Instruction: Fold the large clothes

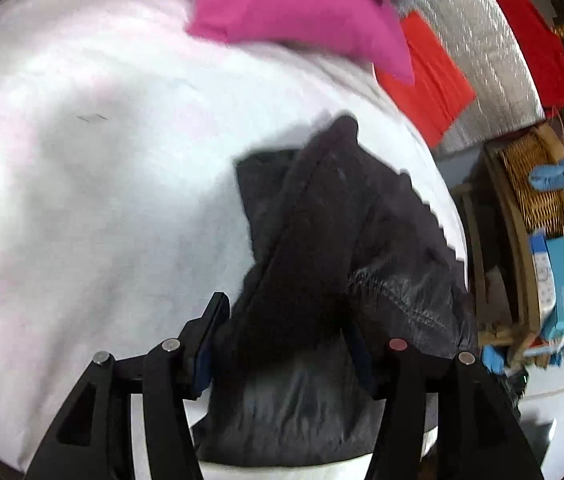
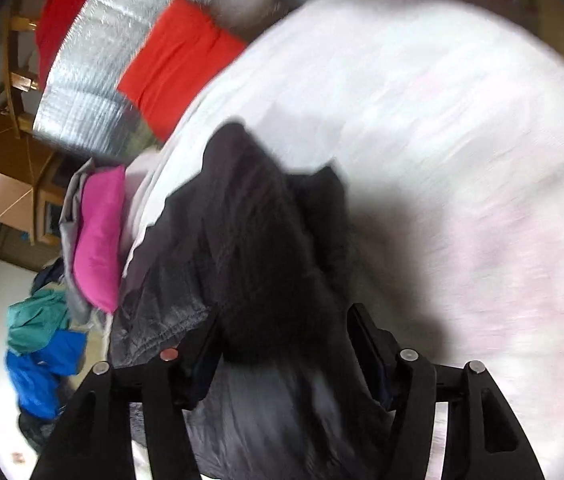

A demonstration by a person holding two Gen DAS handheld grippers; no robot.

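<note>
A dark grey, shiny padded garment (image 1: 322,220) lies bunched on a white sheet (image 1: 101,160), near the sheet's right edge in the left wrist view. My left gripper (image 1: 286,328) stands over its near end with the jaws apart; the cloth fills the gap and drapes over the right finger. In the right wrist view the same garment (image 2: 249,220) lies across the sheet (image 2: 462,160). My right gripper (image 2: 286,340) is open around a dark fold, which lies against the left finger (image 2: 205,344) and stays clear of the right one. Both views are blurred.
A magenta folded piece (image 1: 294,12) and a red folded cloth (image 1: 430,76) lie at the sheet's far edge, on a silver quilted mat (image 1: 482,60). A wicker basket (image 1: 534,184) and blue boxes (image 1: 562,280) stand beside it. A blue and teal clothes pile (image 2: 41,352) lies on the floor.
</note>
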